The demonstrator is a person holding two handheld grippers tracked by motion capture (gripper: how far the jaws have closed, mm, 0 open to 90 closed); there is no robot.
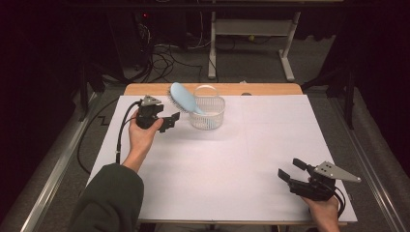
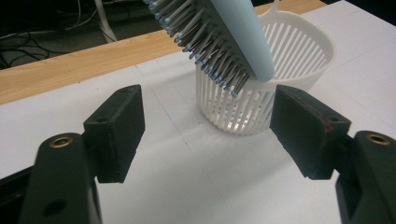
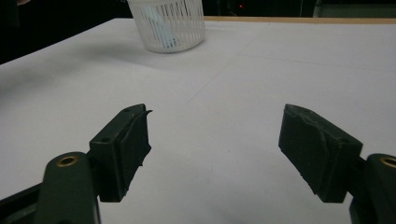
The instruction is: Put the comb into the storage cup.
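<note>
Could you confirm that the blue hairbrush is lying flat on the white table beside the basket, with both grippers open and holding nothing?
Not quite: the hairbrush is not flat on the table. Its handle stands inside the white basket and its bristled head leans out over the rim, as the high view shows. The rest holds: the left gripper and right gripper are open and empty.

Pale blue hairbrush (image 1: 183, 97) propped aslant, handle down in white slatted basket (image 1: 211, 117), bristled head overhanging rim

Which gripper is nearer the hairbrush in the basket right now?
Left. The left gripper sits just beside the hairbrush, which leans in the white basket. The right gripper rests far off at the table's near right corner.
</note>
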